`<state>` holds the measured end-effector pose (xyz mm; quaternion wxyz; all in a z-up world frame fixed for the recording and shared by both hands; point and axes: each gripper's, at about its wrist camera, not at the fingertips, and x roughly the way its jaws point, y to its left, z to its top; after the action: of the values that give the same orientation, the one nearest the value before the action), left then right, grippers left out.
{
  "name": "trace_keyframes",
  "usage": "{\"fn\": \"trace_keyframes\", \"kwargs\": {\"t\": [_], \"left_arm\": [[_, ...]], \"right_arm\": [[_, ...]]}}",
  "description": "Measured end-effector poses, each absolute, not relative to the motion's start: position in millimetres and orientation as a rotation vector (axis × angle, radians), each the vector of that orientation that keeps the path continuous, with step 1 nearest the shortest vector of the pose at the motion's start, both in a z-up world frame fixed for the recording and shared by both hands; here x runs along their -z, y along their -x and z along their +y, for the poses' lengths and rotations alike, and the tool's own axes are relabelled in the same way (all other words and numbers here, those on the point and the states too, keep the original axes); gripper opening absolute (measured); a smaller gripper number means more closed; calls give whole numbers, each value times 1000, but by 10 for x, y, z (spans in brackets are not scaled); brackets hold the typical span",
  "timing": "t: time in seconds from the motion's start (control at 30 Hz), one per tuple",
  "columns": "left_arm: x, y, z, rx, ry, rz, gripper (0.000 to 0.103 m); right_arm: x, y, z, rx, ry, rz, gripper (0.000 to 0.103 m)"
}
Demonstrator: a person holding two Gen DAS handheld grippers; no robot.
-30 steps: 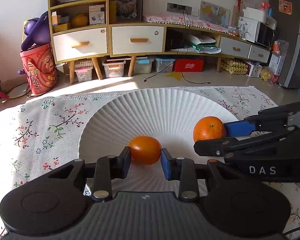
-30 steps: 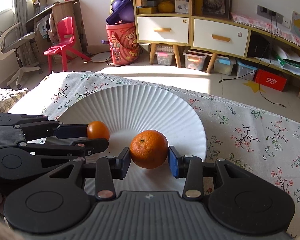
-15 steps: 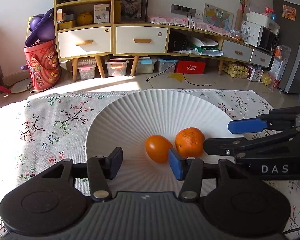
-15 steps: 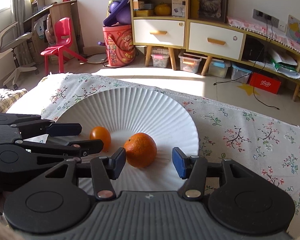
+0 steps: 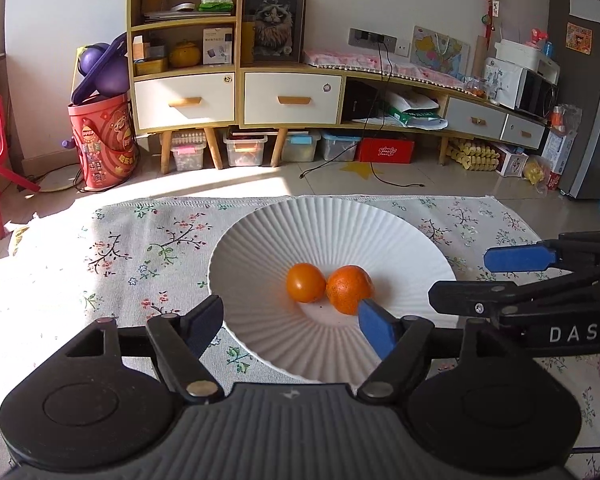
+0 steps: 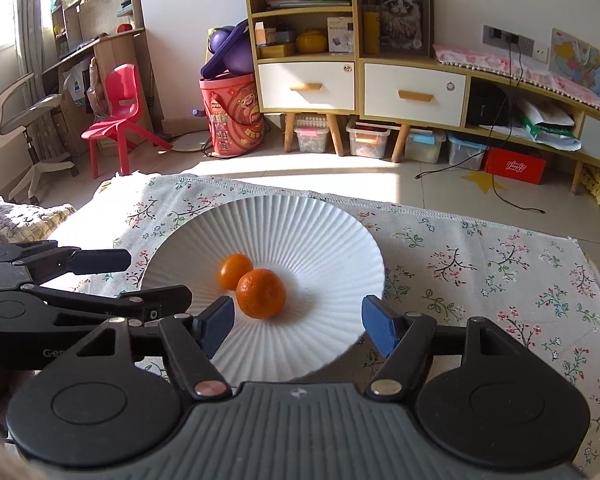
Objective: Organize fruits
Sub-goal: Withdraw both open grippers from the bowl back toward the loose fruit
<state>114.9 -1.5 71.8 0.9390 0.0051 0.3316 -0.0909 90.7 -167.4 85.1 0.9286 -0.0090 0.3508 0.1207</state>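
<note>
A smooth orange fruit [image 5: 305,282] and a dimpled tangerine [image 5: 349,289] lie touching in the middle of a white ribbed plate [image 5: 260,236]. They also show in the right wrist view: the smooth fruit [image 6: 233,270], the tangerine [image 6: 261,293], the plate [image 6: 320,232]. My left gripper [image 5: 290,326] is open and empty, at the plate's near rim. My right gripper [image 6: 298,326] is open and empty, just short of the tangerine. Each gripper shows from the side in the other's view: the right [image 5: 496,276], the left [image 6: 140,276].
The plate sits on a floral cloth [image 5: 140,248] on a low surface. Beyond its far edge is tiled floor, a wooden cabinet [image 5: 236,96], a red bucket [image 5: 100,140] and a red child's chair [image 6: 120,120].
Both grippers opened and let go of their fruit, then drew back and up. The two fruits now lie side by side on the plate.
</note>
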Motion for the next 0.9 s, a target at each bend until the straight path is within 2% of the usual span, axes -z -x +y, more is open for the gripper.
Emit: {"fn": "trace_keyframes", "kwargs": {"t": [0.9], "left_arm": [[-685,-238,248,133,-6,730,91]], "right_arm": [[-760,-267,-1490,-186,16,755,89]]}}
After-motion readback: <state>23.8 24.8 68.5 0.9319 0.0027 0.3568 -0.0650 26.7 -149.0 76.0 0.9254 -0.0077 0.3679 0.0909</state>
